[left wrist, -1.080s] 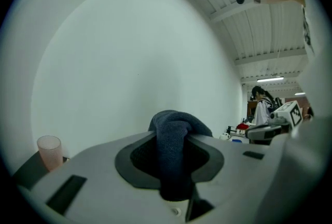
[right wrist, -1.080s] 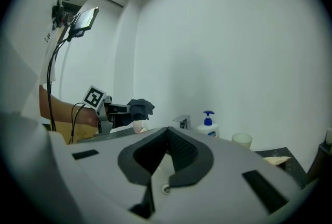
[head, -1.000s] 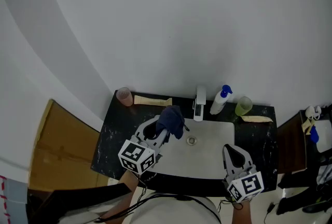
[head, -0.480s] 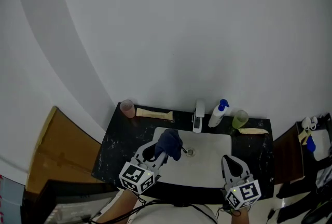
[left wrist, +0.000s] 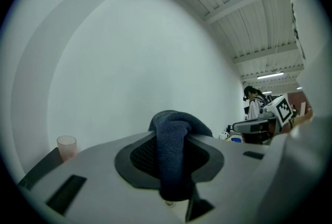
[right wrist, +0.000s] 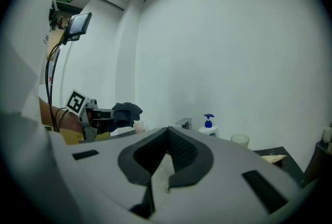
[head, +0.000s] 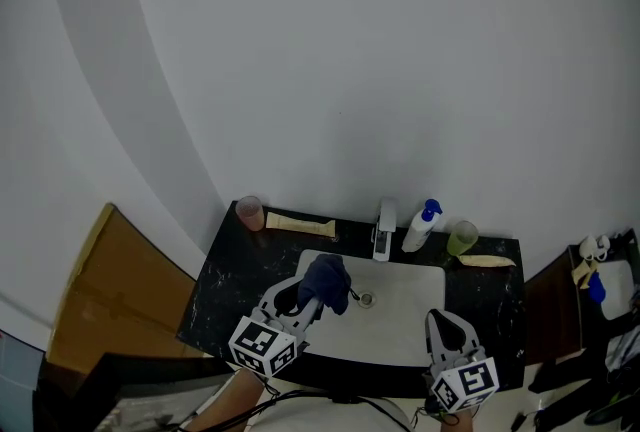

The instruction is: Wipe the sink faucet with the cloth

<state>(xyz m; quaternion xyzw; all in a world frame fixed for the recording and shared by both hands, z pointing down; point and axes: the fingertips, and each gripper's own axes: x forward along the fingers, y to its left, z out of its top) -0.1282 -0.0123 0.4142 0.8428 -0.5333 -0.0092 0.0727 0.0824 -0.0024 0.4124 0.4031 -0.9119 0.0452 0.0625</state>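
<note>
A plain white wall (head: pixel 350 70) fills the upper two thirds of the head view. A brown panel (head: pixel 95 290) sits at the lower left. At lower centre is a black counter (head: pixel 222 272) with a pale sink (head: pixel 405 305) set in it.

The left gripper (head: pixel 316 294) reaches in from the bottom edge over the sink's left part. Its jaws are clamped on a dark blue cloth (head: pixel 326 282). In the left gripper view the cloth (left wrist: pixel 174 161) bulges up between the pads and hangs down the middle.

The right gripper (head: pixel 447 318) is at the lower right, over the sink's front rim. In the right gripper view its jaws (right wrist: pixel 167 130) meet at the tips with nothing between them.

The faucet (head: pixel 384 225) stands at the sink's back edge, up and right of the cloth and apart from it. Just right of the faucet is a white bottle (head: pixel 419 228) with a blue pump, then a green cup (head: pixel 461 238). A pink cup (head: pixel 250 213) stands at the counter's upper left corner.
</note>
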